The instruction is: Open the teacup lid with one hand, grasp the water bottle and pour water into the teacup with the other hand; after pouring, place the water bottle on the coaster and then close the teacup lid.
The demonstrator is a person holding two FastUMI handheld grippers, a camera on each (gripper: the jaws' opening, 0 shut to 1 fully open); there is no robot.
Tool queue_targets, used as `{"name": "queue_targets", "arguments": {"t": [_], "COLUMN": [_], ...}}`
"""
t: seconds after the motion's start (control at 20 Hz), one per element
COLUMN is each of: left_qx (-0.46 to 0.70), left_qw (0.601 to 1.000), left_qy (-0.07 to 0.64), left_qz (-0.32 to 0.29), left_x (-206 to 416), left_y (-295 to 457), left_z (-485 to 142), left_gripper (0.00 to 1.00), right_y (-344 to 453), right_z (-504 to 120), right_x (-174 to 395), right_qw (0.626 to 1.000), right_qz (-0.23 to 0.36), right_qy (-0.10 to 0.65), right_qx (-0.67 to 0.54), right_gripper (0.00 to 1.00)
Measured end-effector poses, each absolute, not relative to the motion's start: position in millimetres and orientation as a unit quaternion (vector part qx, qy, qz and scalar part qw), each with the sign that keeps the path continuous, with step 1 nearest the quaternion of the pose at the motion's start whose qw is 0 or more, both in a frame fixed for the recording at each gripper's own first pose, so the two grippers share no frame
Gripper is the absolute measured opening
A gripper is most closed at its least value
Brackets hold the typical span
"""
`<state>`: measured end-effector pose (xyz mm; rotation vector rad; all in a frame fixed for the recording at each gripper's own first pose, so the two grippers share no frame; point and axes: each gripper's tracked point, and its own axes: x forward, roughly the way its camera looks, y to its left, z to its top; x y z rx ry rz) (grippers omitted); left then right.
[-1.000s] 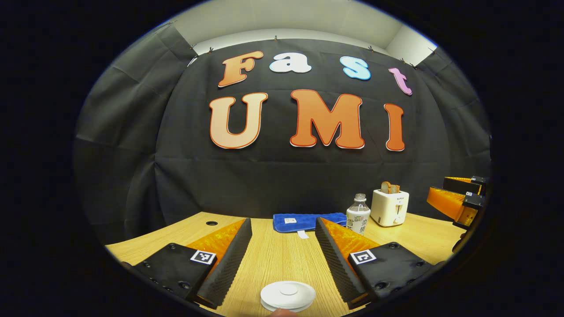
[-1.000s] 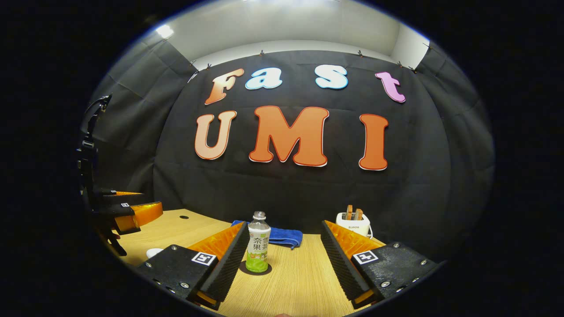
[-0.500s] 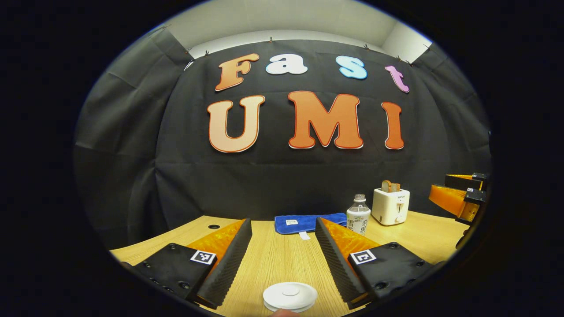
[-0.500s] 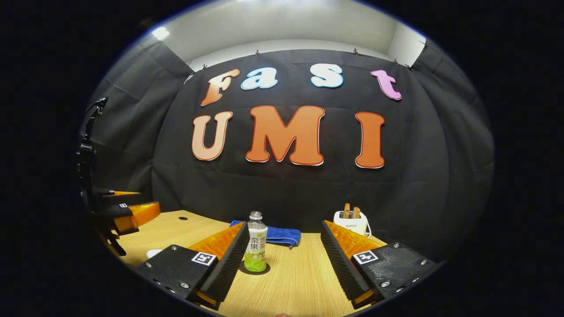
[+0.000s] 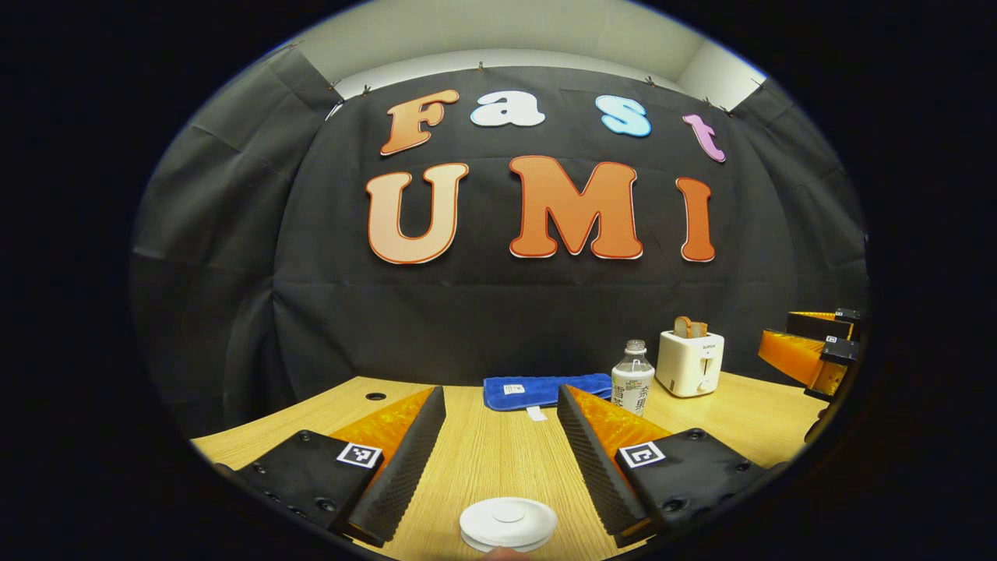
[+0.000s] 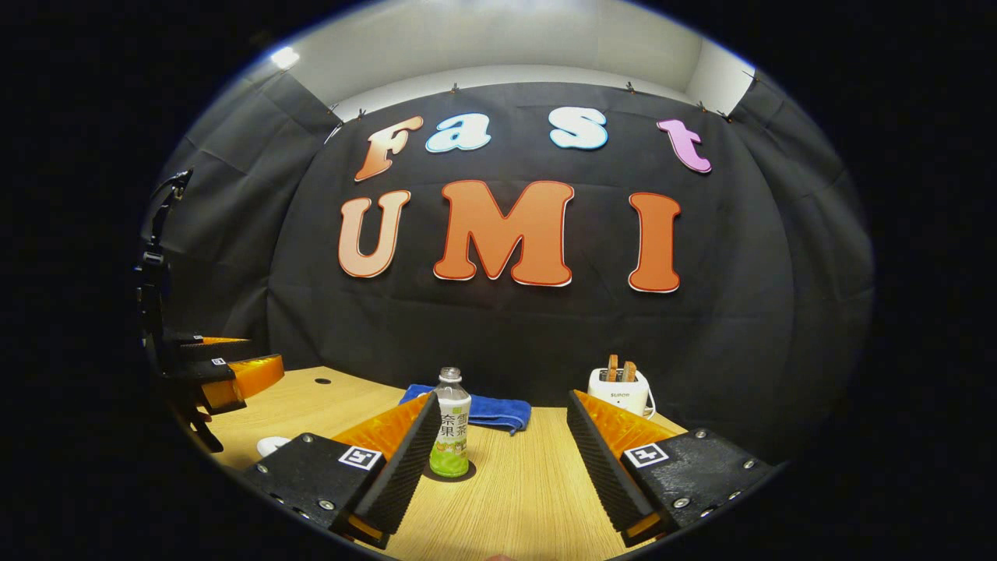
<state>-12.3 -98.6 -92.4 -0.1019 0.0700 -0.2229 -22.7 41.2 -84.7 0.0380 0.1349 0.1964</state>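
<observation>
The white teacup lid [image 5: 508,523] sits on the teacup low between my left gripper's [image 5: 500,397] open fingers, close to the camera, with nothing touching it. The water bottle [image 6: 452,425], clear with a green and white label, stands upright on a dark round coaster [image 6: 452,472] just ahead of my right gripper [image 6: 504,401], beside its left fingertip. That gripper is open and holds nothing. The bottle [image 5: 632,387] also appears past the right finger in the left gripper view. The teacup lid [image 6: 273,446] shows small at the left of the right gripper view.
A folded blue towel [image 5: 545,389] lies at the back of the wooden table [image 5: 498,460]. A white toaster [image 5: 690,362] with bread stands at the back right. The other gripper [image 5: 810,354] hovers at the right edge, and the left one [image 6: 218,374] at the left edge.
The right gripper has drawn back a little, so the bottle looks smaller and farther. The left gripper has barely shifted above the lid.
</observation>
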Motion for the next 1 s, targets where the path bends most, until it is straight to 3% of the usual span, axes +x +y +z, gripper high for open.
{"name": "queue_targets", "arguments": {"t": [1.0], "left_qx": [-0.048], "left_qw": [0.992], "left_qy": [0.036], "left_qz": [-0.108], "left_x": [-15.5], "left_y": [-98.6], "left_z": [-93.7], "left_gripper": [0.95], "right_y": [38.8], "right_z": [-91.2], "right_x": [-24.4], "right_qw": [0.992], "right_qz": [0.097], "right_qy": [0.077], "right_qx": [0.023], "right_gripper": [0.97]}}
